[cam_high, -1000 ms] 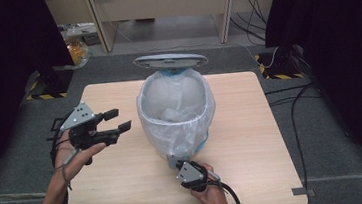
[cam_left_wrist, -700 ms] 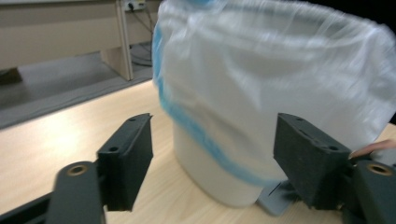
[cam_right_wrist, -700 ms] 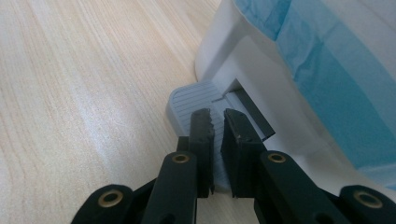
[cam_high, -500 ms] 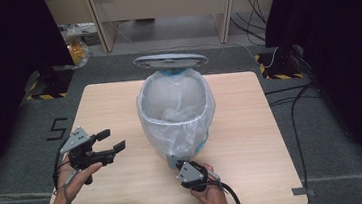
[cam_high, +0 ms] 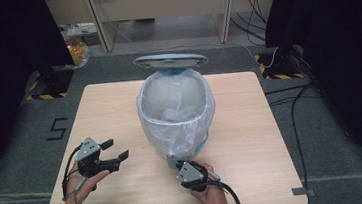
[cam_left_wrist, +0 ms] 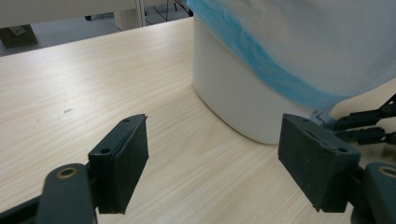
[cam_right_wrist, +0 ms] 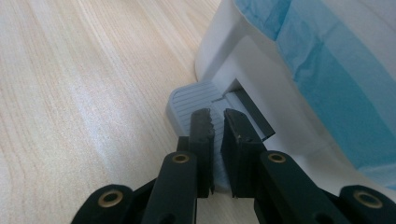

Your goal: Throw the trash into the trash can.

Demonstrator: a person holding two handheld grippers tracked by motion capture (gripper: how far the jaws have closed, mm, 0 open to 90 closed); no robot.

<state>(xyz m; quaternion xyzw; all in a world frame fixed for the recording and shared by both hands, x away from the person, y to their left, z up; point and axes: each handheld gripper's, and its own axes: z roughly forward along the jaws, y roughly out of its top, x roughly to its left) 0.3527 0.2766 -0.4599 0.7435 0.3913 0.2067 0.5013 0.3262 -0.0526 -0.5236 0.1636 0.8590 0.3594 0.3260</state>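
Around your table: floor, cabinet and clutter.
You have a wooden table (cam_high: pixel 109 109) on grey carpet (cam_high: pixel 19 163), where a "5" (cam_high: pixel 57 129) is marked to your left. Striped tape (cam_high: pixel 43 96) sits at the far left, more tape (cam_high: pixel 279 76) at the far right beside cables (cam_high: pixel 297 101). Beyond stands a pale cabinet (cam_high: pixel 159 6), with a yellow bag (cam_high: pixel 77 49) near its left leg.

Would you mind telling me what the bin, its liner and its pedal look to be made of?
Bin: likely smooth white plastic, faint sheen. Liner: thin translucent plastic film, crinkled, with a blue band. Pedal: grey ribbed plastic, seemingly matte.
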